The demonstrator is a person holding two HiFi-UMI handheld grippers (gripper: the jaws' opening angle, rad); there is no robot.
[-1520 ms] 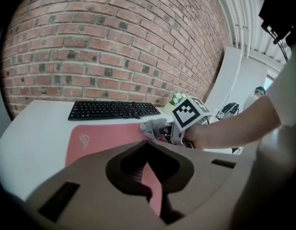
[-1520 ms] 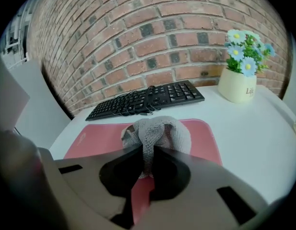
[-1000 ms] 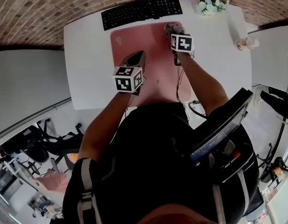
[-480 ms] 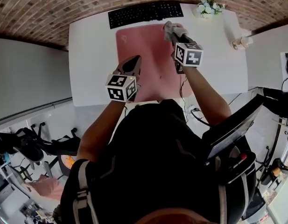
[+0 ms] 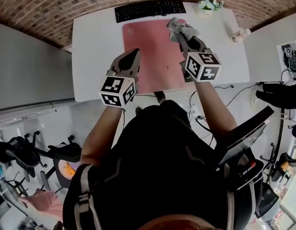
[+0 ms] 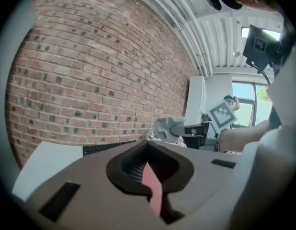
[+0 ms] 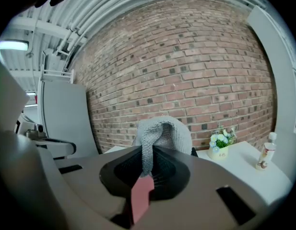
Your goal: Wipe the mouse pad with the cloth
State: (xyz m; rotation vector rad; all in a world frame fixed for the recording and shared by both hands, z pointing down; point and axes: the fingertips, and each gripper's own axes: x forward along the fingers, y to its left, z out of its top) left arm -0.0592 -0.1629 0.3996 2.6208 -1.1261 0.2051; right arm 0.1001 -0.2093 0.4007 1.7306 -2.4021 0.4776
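The grey knitted cloth (image 5: 178, 28) is bunched over the far right corner of the pink mouse pad (image 5: 150, 56), close to the black keyboard (image 5: 148, 8); whether it touches the pad cannot be told. The right gripper (image 5: 186, 38) holds it: in the right gripper view the fingers (image 7: 183, 169) are pressed on a fold of the cloth (image 7: 162, 128), which rises above them in a rounded hump against the brick wall (image 7: 186, 56). The mouse pad lies flat on the white tabletop (image 5: 95, 51), its far edge just beside the keyboard and its near edge at the tabletop's front. The left gripper (image 5: 132, 55) hovers over the pad's left edge, well apart from the cloth. In its own view its fingers (image 6: 186, 169) are pressed together with nothing between them, only a thin pink strip showing low in the gap. Past them, the left gripper view shows the keyboard (image 6: 109, 148) and the cloth (image 6: 164, 127). At the tabletop's far right corner stands a small pot of pale flowers (image 5: 207, 4), and a small bottle (image 5: 239, 33) is near the right edge. Both show in the right gripper view, the flowers (image 7: 219, 143) nearer the cloth and the bottle (image 7: 266, 155) further right.
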